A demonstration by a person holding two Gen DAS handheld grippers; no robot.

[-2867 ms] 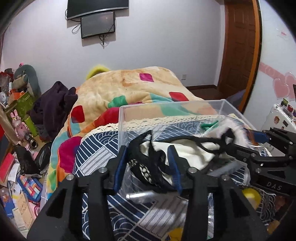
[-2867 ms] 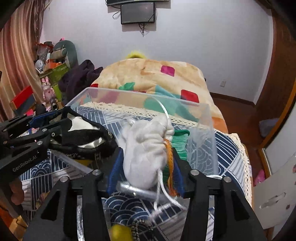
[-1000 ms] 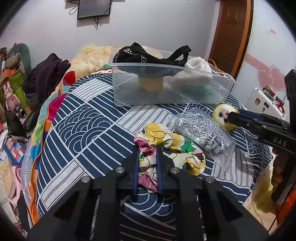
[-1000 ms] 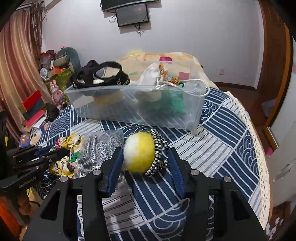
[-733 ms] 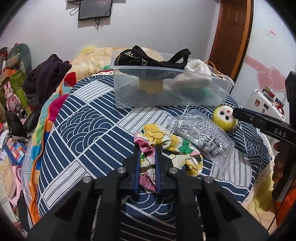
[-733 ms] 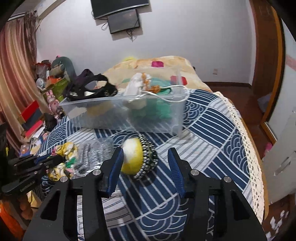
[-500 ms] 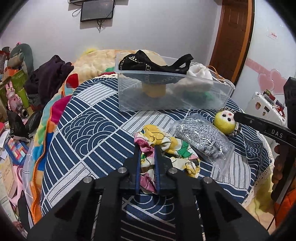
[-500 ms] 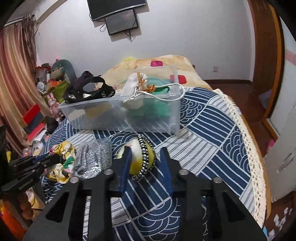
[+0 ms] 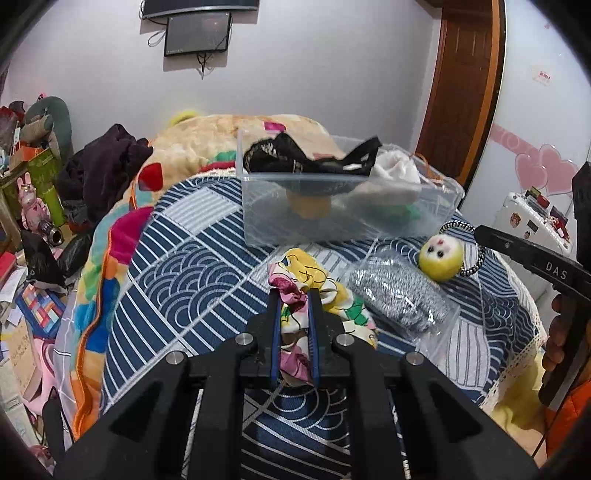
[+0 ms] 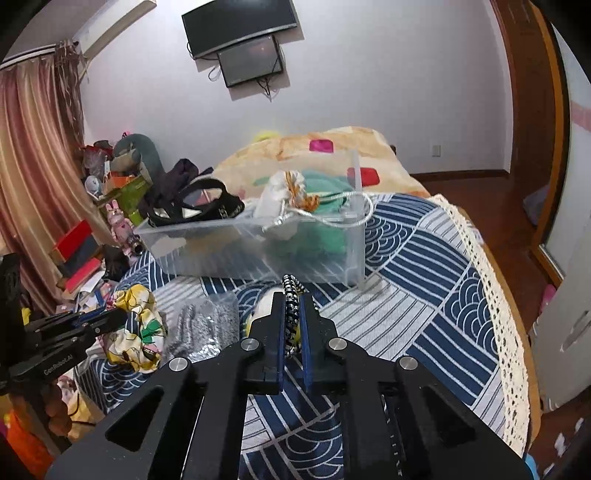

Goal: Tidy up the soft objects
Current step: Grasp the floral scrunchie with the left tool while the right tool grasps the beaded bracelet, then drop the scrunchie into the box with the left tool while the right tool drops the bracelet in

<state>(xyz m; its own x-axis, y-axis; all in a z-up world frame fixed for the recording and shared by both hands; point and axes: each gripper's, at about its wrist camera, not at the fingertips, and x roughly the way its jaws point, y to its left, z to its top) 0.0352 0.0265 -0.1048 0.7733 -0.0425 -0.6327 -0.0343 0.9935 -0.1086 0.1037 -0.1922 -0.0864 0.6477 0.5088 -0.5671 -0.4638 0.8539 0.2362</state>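
While both tools are clamped, the scene reads as follows

Left tool [image 9: 293,291]: jaws pressed together on the scrunchie [image 9: 314,291], a floral yellow, pink and green one, gripped at its near-left fold; the rest of it lies on the bed cover [image 9: 184,266]

Right tool [image 10: 293,297]: jaws closed on the cord [image 10: 291,295], a black-and-white speckled loop that belongs to the plush [image 9: 441,258]; in the left view this tool shows only as a black arm at the right edge

Plush: a small yellow ball with a pale face, lying on the cover right of the scrunchie, its cord curving round its far right side; in the right view it is mostly hidden behind the tool

Bag [image 9: 400,299]: clear plastic holding something silvery and mesh-like, lying between scrunchie and plush, just beside both

Bin [image 9: 332,218]: clear plastic, on the far part of the cover, well apart from both tools

Bin contents: a black strap item [image 9: 310,158] draped over the left rim, a white pouch [image 9: 395,170] at the right, green fabric [image 10: 325,236] and a yellow thing [image 9: 310,206] low inside

Bed cover: navy and white wave pattern with a lace edge at the right

Far end of bed: a peach blanket [image 9: 207,144] with coloured patches

Wall: a dark screen [image 9: 197,33] mounted high
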